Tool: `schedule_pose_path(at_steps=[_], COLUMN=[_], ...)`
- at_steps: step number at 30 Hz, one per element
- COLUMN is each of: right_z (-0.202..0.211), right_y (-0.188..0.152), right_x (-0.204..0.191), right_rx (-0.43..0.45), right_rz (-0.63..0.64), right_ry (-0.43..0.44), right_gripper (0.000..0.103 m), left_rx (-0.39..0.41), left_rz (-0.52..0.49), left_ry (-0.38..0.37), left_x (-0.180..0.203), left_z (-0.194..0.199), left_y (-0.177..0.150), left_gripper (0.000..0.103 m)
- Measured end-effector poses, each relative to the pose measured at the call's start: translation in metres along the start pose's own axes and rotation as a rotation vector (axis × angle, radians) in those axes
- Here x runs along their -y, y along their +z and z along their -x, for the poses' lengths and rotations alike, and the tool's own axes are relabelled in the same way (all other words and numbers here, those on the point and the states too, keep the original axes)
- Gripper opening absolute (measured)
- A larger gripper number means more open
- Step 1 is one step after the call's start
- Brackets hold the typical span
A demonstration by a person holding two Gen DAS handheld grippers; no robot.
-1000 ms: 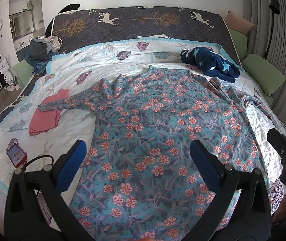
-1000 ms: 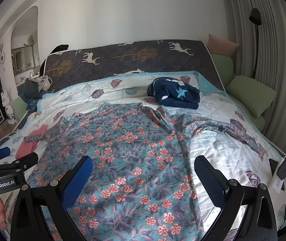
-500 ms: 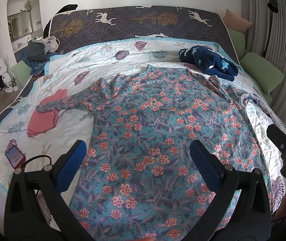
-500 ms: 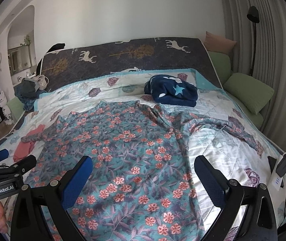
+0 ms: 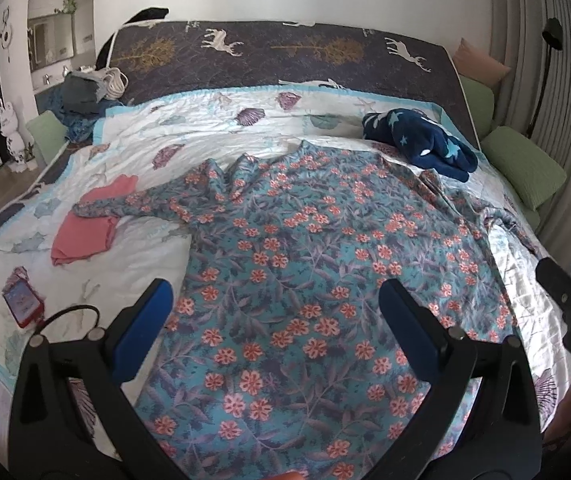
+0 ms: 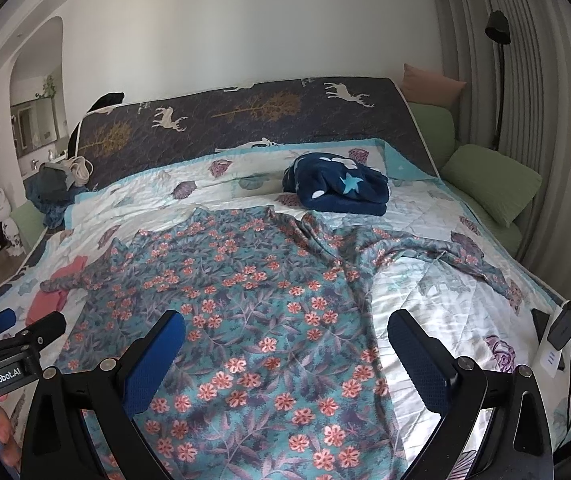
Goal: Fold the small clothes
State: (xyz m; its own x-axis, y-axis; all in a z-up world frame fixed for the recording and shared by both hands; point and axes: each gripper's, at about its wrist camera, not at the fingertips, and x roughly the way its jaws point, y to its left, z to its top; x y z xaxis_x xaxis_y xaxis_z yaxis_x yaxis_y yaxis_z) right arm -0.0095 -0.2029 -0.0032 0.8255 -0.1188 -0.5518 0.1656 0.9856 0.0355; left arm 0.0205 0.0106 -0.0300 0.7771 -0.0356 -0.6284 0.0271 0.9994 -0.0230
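A teal floral garment [image 5: 305, 264] [image 6: 245, 288] lies spread flat on the bed, with one sleeve stretched left and the other right. My left gripper [image 5: 277, 320] hovers open above its lower half with nothing between the blue pads. My right gripper [image 6: 285, 352] is open too, over the garment's lower right part. Each gripper shows at the edge of the other's view. A folded pink cloth [image 5: 85, 232] [image 6: 51, 296] lies under the left sleeve end. A folded navy star-patterned cloth [image 5: 421, 144] [image 6: 339, 188] sits near the headboard.
A white quilt with shell prints [image 5: 145, 256] [image 6: 425, 300] covers the bed. A red phone with a cable [image 5: 21, 304] lies at the left front edge. A white charger and cables [image 6: 557, 340] sit at the right edge. Green cushions [image 5: 525, 168] line the right side, and clothes [image 5: 81, 92] are piled at the back left.
Both grippers have drifted slightly back and up, so the views take in a little more of the headboard. The garment has not moved and both grippers stay open.
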Motion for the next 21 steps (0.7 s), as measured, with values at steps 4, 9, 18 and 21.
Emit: schedule_pose_path(at_steps=[4, 9, 18, 21], right_z=[0.001, 0.0017, 0.0031, 0.0032], right_y=[0.0008, 0.0014, 0.0028, 0.0029], right_x=[0.0006, 0.0002, -0.001, -0.0018], right_rx=[0.003, 0.006, 0.011, 0.01], right_rz=[-0.003, -0.004, -0.004, -0.004], right_ry=[-0.001, -0.003, -0.004, -0.003], right_gripper=[0.103, 0.103, 0.103, 0.103], left_rx=[-0.001, 0.013, -0.017, -0.009], left_rz=[-0.028, -0.072, -0.09, -0.091], left_ry=[0.005, -0.001, -0.038, -0.043], left_x=[0.0005, 0.0028, 0.002, 0.0019], left_z=[0.0006, 0.0032, -0.001, 0.001], left_y=[0.0005, -0.0002, -0.0013, -0.0015], left_gripper=[0.102, 0.102, 0.098, 0.097])
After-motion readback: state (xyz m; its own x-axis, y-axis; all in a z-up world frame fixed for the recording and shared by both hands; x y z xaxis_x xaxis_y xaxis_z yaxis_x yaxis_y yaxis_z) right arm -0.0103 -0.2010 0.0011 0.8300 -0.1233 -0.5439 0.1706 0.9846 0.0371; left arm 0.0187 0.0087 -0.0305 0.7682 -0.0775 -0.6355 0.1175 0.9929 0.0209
